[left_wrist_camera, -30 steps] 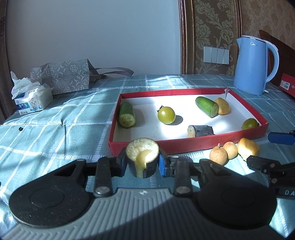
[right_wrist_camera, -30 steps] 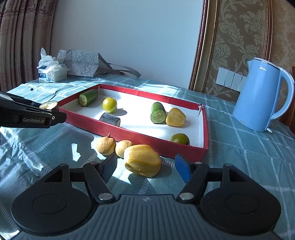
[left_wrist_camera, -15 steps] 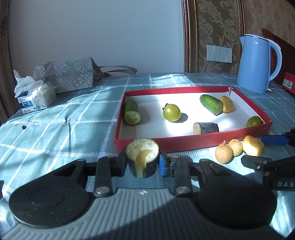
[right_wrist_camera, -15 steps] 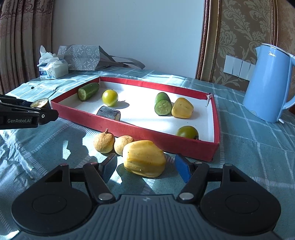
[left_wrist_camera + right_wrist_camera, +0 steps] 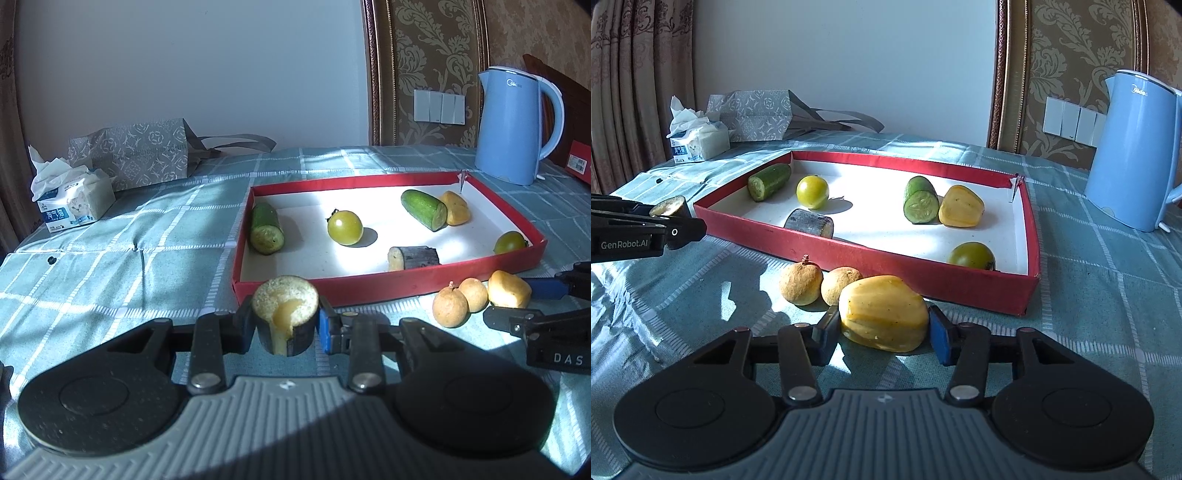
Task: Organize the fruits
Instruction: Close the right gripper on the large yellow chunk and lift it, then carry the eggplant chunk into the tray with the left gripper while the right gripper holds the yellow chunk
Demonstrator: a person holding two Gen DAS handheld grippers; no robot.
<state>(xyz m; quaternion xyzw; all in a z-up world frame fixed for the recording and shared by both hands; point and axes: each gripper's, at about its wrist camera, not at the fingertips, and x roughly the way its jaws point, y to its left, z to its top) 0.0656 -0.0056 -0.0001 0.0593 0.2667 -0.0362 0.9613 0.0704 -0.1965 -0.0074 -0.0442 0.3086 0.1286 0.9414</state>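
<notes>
Left gripper (image 5: pixel 285 325) clamped on a dark stump piece (image 5: pixel 285 314); right gripper (image 5: pixel 882 329) jaws just closing around the yellow fruit (image 5: pixel 882 312), pads touching it.

Sunlight falls in hard patches across my teal checked tablecloth (image 5: pixel 110 236). A plain pale wall (image 5: pixel 192 62) fills the upper left; damask wallpaper (image 5: pixel 439 51) and a dark carved frame (image 5: pixel 373 74) stand upper right, with white wall switches (image 5: pixel 439 107). Brown curtains (image 5: pixel 631 85) hang far left.
</notes>
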